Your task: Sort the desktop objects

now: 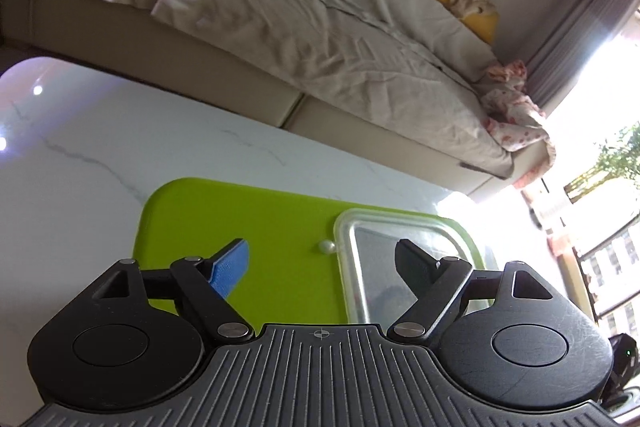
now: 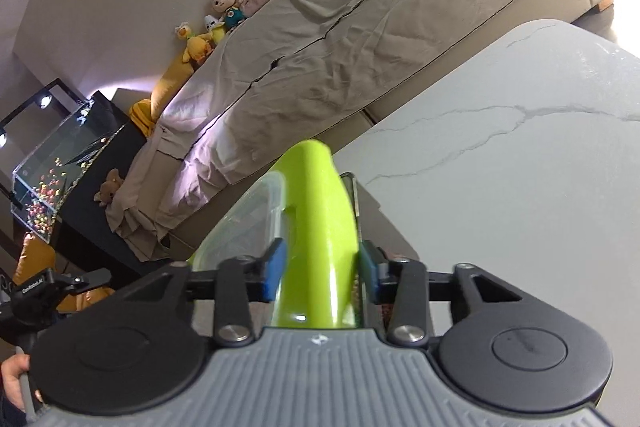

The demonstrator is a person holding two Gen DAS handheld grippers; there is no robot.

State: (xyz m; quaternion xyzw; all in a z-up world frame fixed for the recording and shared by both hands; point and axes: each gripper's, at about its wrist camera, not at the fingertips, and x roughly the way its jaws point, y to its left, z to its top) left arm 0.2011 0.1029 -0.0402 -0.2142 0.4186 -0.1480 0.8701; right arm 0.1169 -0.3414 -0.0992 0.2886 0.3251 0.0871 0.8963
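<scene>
Lime-green mat (image 1: 248,227) lying on the white marble table (image 1: 80,155), seen flat in the left wrist view, with a clear square container lid (image 1: 404,259) resting on its right part and a small pale bead (image 1: 326,247) just beside the lid's left rim, sitting on the green. In the right wrist view, the same green mat (image 2: 320,227) bent up into an arch and pinched at its near edge – clear lid (image 2: 248,215) tilted up against its left side, a thin metal edge showing at its right.

Right gripper (image 2: 322,269) clamped narrow on the green mat, blue pad (image 2: 274,271) pressing the left face and the other pad against the right face. Left gripper (image 1: 320,263) spread wide, holding nothing, poised above the mat's near part – blue-padded finger (image 1: 228,269) over bare green, black finger (image 1: 412,267) over the lid.

Farther off, across the table's far edge, a sofa draped in a wrinkled beige cover (image 2: 340,39), with a row of stuffed toys (image 2: 224,11) and yellow cushions (image 2: 168,87) along the wall behind. At far left in the right wrist view, a glass fish tank (image 2: 52,179) on a dark cabinet. Low at the left corner there, part of a hand (image 2: 14,383) gripping a handle. Bright window light at far right in the left wrist view.
</scene>
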